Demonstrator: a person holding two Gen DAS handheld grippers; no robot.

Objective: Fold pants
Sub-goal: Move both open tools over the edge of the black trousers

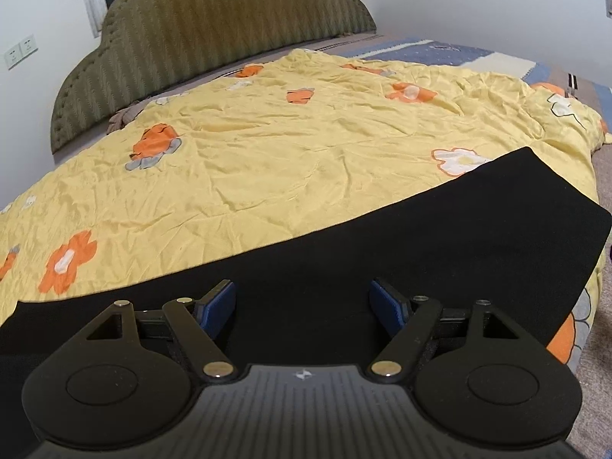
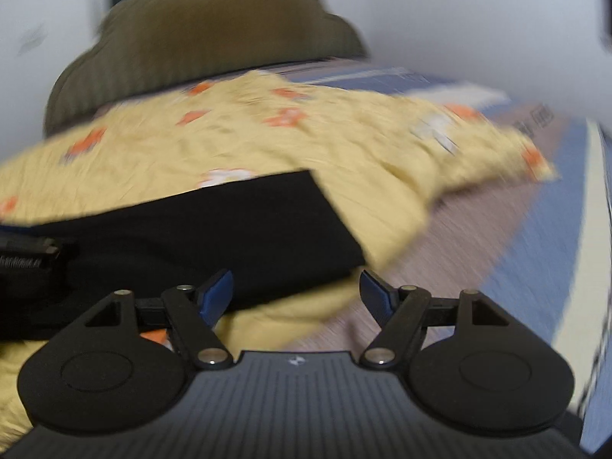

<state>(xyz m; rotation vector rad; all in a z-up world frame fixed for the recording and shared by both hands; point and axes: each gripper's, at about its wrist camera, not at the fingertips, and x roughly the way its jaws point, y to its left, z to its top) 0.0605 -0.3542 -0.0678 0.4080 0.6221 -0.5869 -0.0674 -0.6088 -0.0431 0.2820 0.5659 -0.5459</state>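
Both grippers stand wide and hold nothing: the left gripper (image 1: 302, 302) over the black pants (image 1: 382, 237), the right gripper (image 2: 296, 292) at their end edge. The pants lie flat along the yellow quilt's (image 1: 267, 145) near edge, with open quilt beyond.

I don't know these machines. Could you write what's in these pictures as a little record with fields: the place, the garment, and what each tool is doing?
place: bed with a yellow flowered quilt and green padded headboard
garment: black pants, lying flat along the quilt's near edge
left gripper: jaws open above the pants, gripping nothing
right gripper: jaws open, empty, by the end of the pants
picture quality: right view blurred
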